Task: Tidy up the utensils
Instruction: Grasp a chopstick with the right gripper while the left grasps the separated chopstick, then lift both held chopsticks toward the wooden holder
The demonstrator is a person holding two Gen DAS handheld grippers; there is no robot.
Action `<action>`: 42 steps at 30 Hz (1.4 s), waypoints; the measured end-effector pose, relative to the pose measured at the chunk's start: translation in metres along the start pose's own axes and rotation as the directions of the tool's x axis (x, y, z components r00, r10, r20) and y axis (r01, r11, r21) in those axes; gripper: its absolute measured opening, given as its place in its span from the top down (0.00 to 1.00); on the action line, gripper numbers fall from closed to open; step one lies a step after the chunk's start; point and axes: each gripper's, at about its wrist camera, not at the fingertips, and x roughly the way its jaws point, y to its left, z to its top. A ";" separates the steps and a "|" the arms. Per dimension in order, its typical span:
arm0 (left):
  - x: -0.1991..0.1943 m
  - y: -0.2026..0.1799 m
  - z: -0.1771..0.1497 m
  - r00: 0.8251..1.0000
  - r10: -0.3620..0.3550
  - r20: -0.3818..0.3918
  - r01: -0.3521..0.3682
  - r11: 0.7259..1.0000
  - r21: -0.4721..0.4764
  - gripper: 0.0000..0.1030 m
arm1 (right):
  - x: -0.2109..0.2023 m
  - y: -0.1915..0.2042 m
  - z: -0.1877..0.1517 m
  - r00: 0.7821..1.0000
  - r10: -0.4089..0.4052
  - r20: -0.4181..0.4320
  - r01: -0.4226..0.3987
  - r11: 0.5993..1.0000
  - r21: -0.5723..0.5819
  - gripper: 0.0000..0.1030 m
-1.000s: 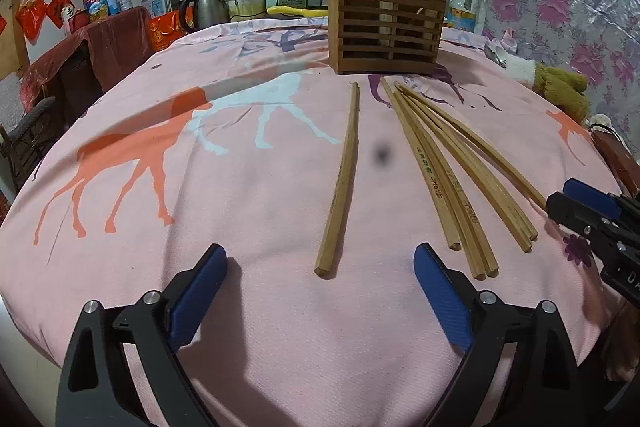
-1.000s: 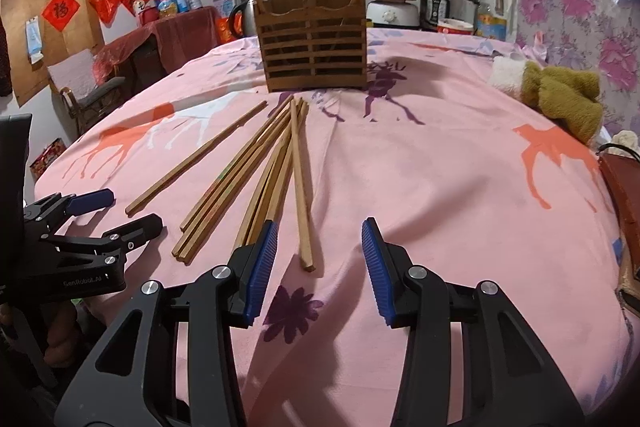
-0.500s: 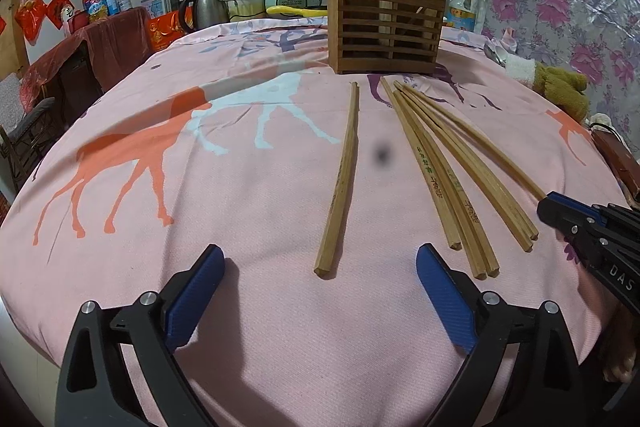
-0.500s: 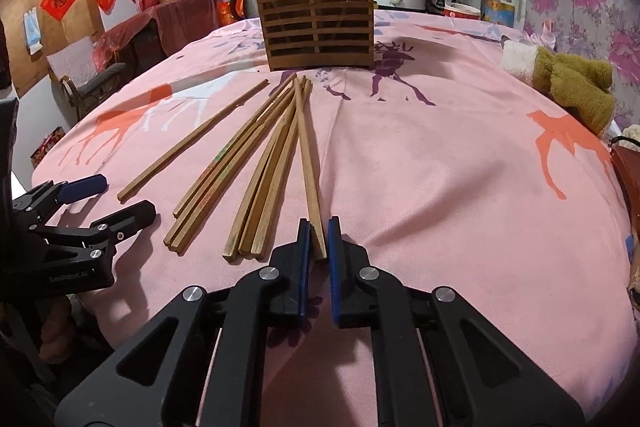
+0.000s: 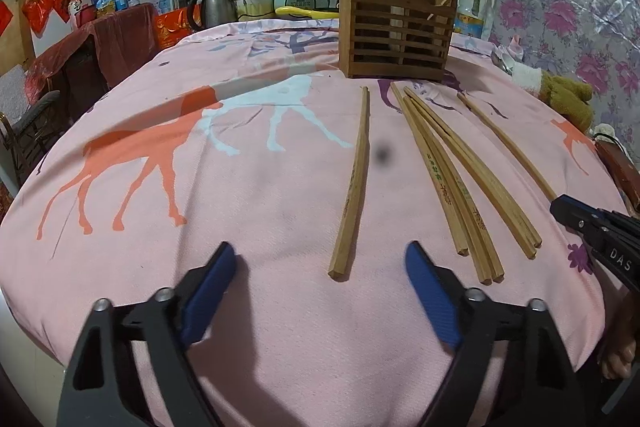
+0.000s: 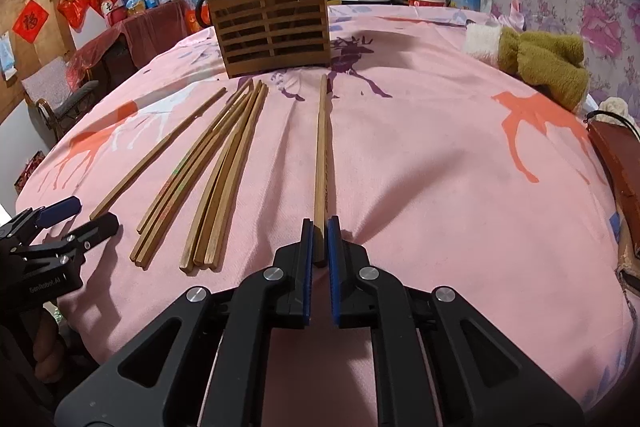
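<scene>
Several wooden chopsticks lie on the pink deer-print cloth in front of a slatted wooden holder [image 6: 272, 27], which also shows in the left wrist view [image 5: 396, 35] with chopsticks standing in it. My right gripper [image 6: 319, 243] is shut on the near end of one chopstick [image 6: 321, 147], which lies apart, right of the bundle [image 6: 224, 163]. My left gripper [image 5: 320, 291] is open and empty, its jaws either side of the near end of a single chopstick [image 5: 354, 183]. The held chopstick [image 5: 506, 143] and the right gripper's tips [image 5: 576, 215] show in the left wrist view.
A brown and white soft toy [image 6: 536, 55] lies on the right of the table. A brown case [image 6: 620, 167] lies at the right edge. Kettles, cookers and bottles [image 5: 248, 3] stand beyond the table's far edge.
My right gripper closed from open onto one chopstick and drew it to the right, away from the bundle. The left gripper stayed open and barely moved.
</scene>
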 end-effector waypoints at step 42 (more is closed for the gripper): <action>-0.055 -0.020 0.033 0.994 -0.061 0.094 0.055 0.997 0.060 0.94 | -0.055 0.006 0.026 0.984 0.043 0.172 -0.041 0.999 -0.012 0.92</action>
